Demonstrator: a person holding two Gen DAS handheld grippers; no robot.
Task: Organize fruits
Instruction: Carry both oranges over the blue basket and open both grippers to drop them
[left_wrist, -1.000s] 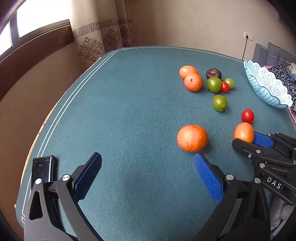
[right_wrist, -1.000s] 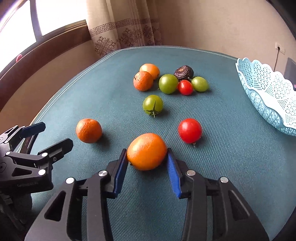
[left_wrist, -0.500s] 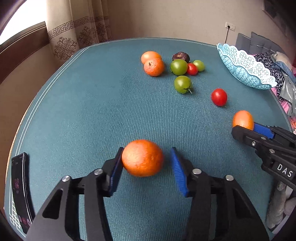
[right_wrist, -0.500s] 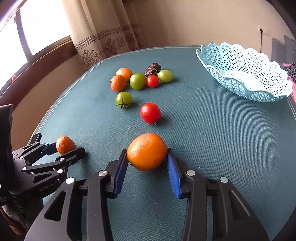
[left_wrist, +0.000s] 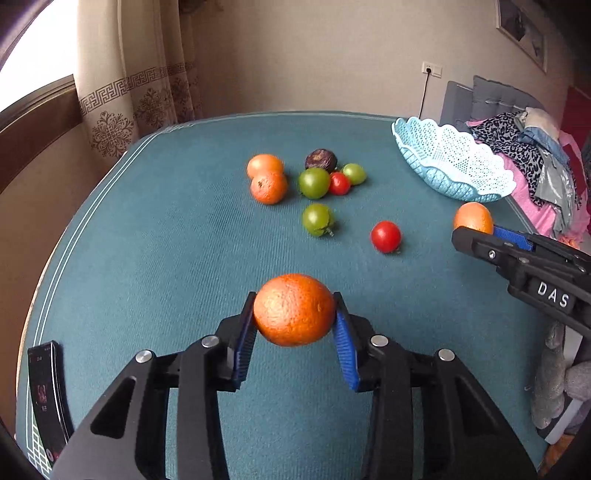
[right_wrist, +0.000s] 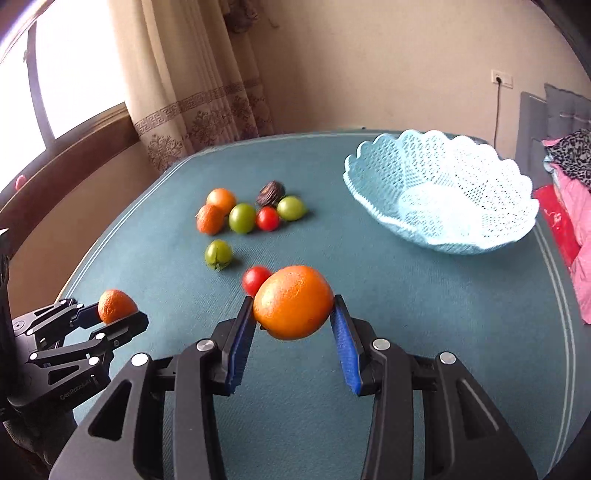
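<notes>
My left gripper (left_wrist: 294, 314) is shut on an orange (left_wrist: 294, 309) and holds it above the teal table (left_wrist: 147, 258). My right gripper (right_wrist: 293, 308) is shut on another orange (right_wrist: 293, 302), lifted above the table and short of the light blue lattice basket (right_wrist: 443, 195). The basket looks empty. Each gripper shows in the other's view with its orange, the right one (left_wrist: 476, 230) and the left one (right_wrist: 110, 314). On the table lie two oranges (left_wrist: 267, 179), green tomatoes (left_wrist: 314, 182), red tomatoes (left_wrist: 385, 236) and a dark wrinkled fruit (left_wrist: 320, 160).
A phone (left_wrist: 46, 398) lies at the near left table edge. A curtain (right_wrist: 207, 92) and window are at the back left. Clothes (left_wrist: 535, 162) are piled on a bed right of the table.
My left gripper closed on its orange and lifted it. My right gripper rose with its orange and moved toward the basket.
</notes>
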